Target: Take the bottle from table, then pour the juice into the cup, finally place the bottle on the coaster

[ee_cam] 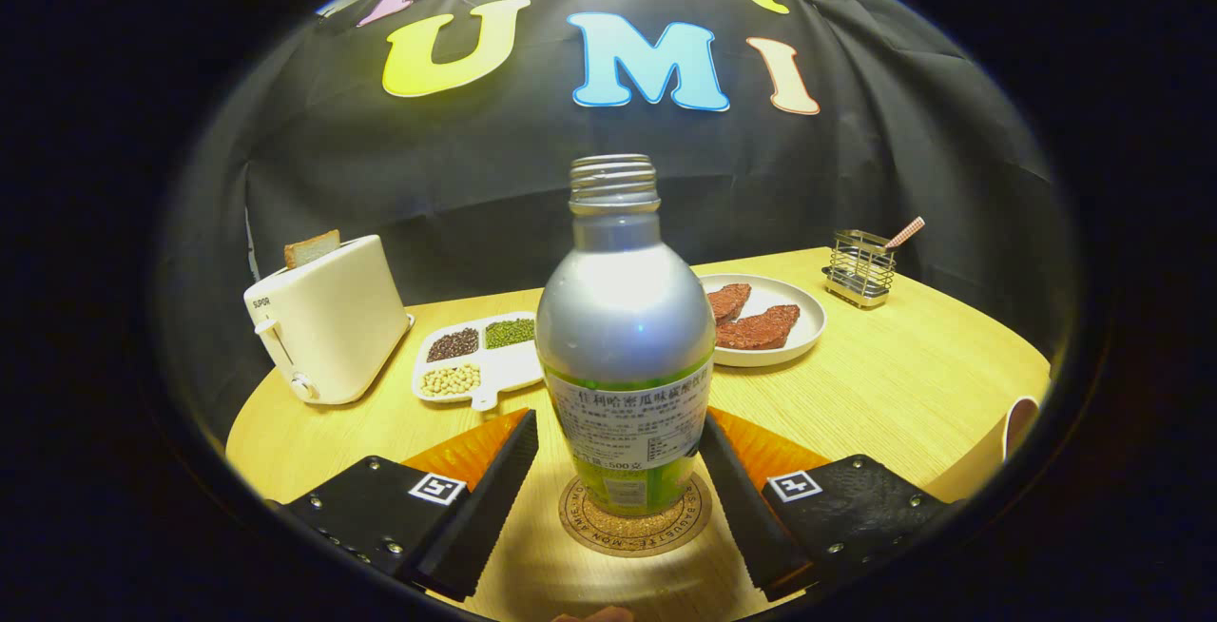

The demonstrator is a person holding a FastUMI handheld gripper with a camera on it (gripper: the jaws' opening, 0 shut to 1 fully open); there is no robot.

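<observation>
The bottle (625,337) stands upright on the coaster (634,515), its base inside the ring of the cork disc. It is uncapped, with the threaded neck bare at the top, a silvery upper body and a green labelled band below.

The gripper (619,446) is level with the table (884,384) and points straight at the bottle, one finger on each side of its lower body. The fingers (494,489) are spread apart: a strip of table and coaster shows between the left finger and the bottle, and the right finger lies close along the label, though whether it touches cannot be told. The jaws are released, not gripping the bottle. The gripper sits low, with both finger bodies just above the tabletop and their tips reaching to about the coaster's far rim.

Beyond the bottle, to the left, a toaster (328,322) holds a slice of bread (311,247) in its slot. Beside it lies a divided tray (475,356) with three kinds of beans in separate compartments. Behind the bottle to the right is a plate (794,318) with two reddish-brown pieces of meat (756,327). Farther right stands a wire holder (860,268) with a striped straw leaning out. At the table's right edge, a pale cup (1017,422) is partly in sight.
</observation>
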